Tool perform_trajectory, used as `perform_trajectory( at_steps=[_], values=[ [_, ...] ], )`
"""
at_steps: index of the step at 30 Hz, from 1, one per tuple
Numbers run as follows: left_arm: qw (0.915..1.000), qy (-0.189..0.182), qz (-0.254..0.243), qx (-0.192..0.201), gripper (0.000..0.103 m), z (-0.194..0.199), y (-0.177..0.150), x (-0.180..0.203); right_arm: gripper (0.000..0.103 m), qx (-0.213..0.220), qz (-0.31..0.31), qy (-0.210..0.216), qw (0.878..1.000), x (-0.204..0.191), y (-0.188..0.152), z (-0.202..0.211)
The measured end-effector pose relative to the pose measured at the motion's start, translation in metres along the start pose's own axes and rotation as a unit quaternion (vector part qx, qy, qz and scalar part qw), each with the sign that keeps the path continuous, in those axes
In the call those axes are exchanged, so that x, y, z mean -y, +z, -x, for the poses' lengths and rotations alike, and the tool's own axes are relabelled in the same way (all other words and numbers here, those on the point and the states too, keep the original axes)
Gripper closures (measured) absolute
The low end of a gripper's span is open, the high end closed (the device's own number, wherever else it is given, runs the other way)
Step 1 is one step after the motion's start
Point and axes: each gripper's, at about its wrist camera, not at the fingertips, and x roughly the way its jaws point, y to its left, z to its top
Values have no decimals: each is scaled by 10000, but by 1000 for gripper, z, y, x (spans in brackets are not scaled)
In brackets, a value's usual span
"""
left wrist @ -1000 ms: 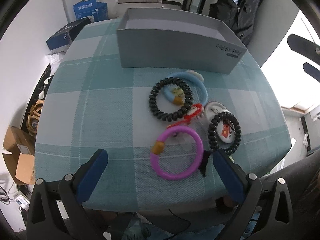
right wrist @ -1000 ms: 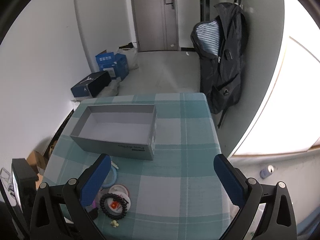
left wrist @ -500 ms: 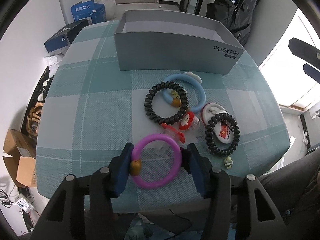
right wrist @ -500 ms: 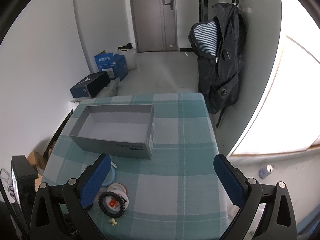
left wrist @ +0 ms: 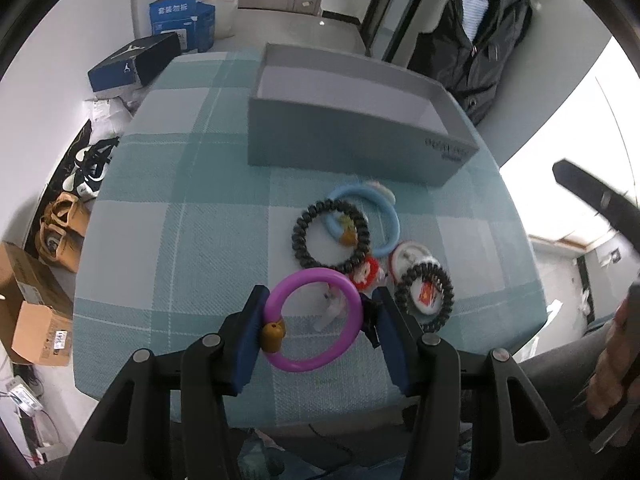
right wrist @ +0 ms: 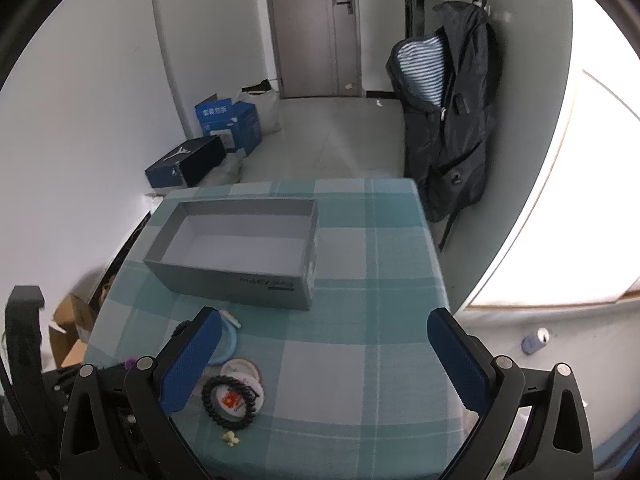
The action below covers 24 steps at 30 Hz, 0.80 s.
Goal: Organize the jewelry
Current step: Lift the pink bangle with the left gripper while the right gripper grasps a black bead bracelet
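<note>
- Left claw [left wrist: 316, 322]: closed on the purple ring [left wrist: 313, 319], blue pads pressing the ring at its 9 and 3 o'clock edges; the ring lies flat between them, brown bead [left wrist: 273, 334] at its 8 o'clock, hard against the left pad.
- Key relation: the grey box [left wrist: 348, 148], open-topped and with nothing seen inside, lies at 12 o'clock from the held ring, well apart, long axis running across the view from 9 to 3 o'clock. Judged: the carry goes straight ahead, over the near wall.
- Between ring and box: black beaded bracelet [left wrist: 331, 235] overlapping a blue ring [left wrist: 370, 220]; a small red piece [left wrist: 365, 274]; at 2 o'clock, a second black bracelet [left wrist: 426, 296] lying on a white disc.
- Right claw [right wrist: 324, 356]: open wide, holding nothing, raised above the surface; the box at its 11 o'clock. The left claw is the nearer to the jewellery.
- Surface [left wrist: 176, 220]: teal-and-white checked cloth, cluster near the front edge.
- Room: cardboard cartons and shoes on the floor at 9 o'clock, blue boxes at 11, grey door at 12, dark jacket [right wrist: 448, 120] hanging at 1 o'clock, bright window at 3.
</note>
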Motion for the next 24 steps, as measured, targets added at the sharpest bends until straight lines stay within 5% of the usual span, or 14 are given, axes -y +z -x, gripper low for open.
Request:
perform_trajectory(
  at_steps=[11,17,24],
  values=[
    [9972,-145,444,577,56,31,19,-17,11,-1267,-189,1370,9822,-11,-34,-41],
    [9950,-165,692,708,56,40,22,-32,23,-1594,348,1444,9760,-41,-54,-54],
    [9932,-219,783,833,56,51,25,-36,25,-1617,984,1146,9752,-68,-68,-56]
  ],
)
